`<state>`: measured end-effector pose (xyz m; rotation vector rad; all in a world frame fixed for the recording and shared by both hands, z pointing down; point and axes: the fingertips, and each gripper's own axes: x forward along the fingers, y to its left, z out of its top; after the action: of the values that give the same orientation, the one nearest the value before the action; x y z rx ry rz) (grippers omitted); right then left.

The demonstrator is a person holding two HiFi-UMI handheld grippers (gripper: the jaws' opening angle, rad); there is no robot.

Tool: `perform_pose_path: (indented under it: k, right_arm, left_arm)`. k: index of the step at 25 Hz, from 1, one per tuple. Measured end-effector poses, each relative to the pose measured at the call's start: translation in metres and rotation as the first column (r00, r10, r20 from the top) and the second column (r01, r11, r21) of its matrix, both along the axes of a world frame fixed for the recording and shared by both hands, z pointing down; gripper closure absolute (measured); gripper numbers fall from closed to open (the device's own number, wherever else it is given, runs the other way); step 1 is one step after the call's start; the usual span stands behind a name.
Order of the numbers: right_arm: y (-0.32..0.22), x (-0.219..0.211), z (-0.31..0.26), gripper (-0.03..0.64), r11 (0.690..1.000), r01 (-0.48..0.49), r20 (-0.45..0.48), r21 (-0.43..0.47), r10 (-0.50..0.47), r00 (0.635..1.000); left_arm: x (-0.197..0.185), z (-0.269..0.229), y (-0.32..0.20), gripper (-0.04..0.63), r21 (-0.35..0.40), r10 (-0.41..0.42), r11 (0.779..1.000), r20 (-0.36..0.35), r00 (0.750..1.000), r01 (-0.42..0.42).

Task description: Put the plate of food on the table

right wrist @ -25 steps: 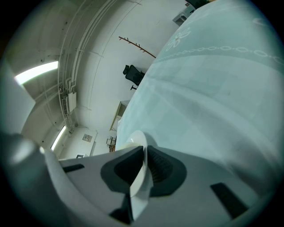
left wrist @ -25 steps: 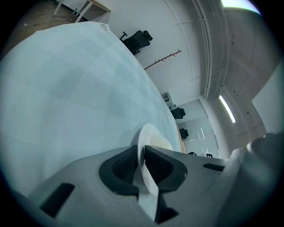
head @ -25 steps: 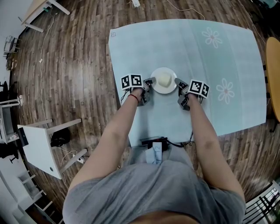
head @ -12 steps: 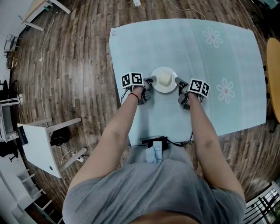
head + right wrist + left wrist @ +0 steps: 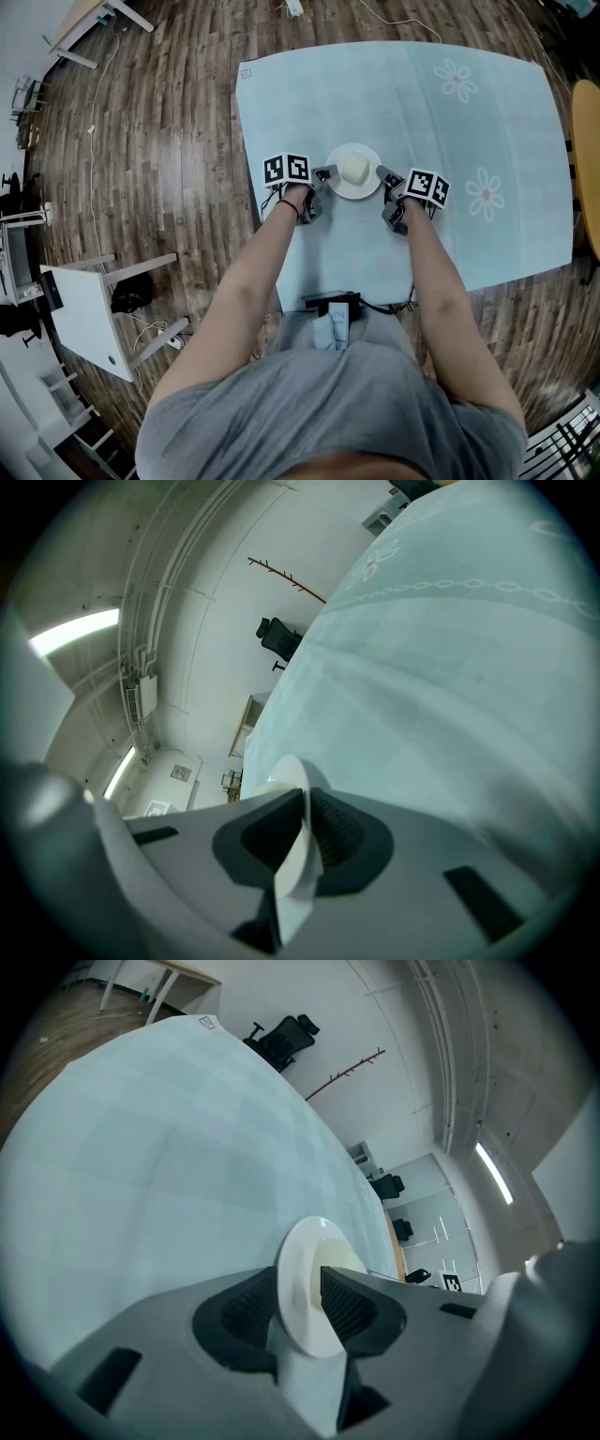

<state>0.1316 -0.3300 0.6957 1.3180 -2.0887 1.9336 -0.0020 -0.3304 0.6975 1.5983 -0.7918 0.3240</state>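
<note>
Plate [image 5: 356, 191] with food [image 5: 353, 168] down on table [image 5: 450, 141]; release step. My left fingers [image 5: 348, 1309] just opened, rim loose between. Right fingers [image 5: 335, 833] pinch far rim. Next: free right, back both off level.

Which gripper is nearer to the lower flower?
Right. The right gripper grips the plate's rim just left of the flower; the left gripper, jaws just opened around the opposite rim, is farther left.

We see dark wood-plank floor [image 5: 159, 159] | white side table [image 5: 84, 319] at our left | white walls [image 5: 309, 997] | black office chair [image 5: 281, 1040] by wall | ceiling strip light [image 5: 494, 1173] lit
</note>
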Motion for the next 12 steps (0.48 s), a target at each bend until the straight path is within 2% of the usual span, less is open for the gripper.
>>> perform_pose_path:
  k: [7, 12]
  right_arm:
    - [0.000, -0.001, -0.003, 0.578, 1.000, 0.006, -0.004, 0.005, -0.006, 1.000]
    - [-0.001, -0.001, -0.002, 0.578, 1.000, 0.010, -0.012, 0.005, -0.010, 1.000]
  left_arm:
    - [-0.005, -0.011, 0.011, 0.463, 0.036, 0.027, 0.999, 0.050, 0.998, -0.029]
    - [0.006, -0.023, 0.025, 0.463, 0.073, 0.046, 0.996, 0.025, 0.999, -0.048]
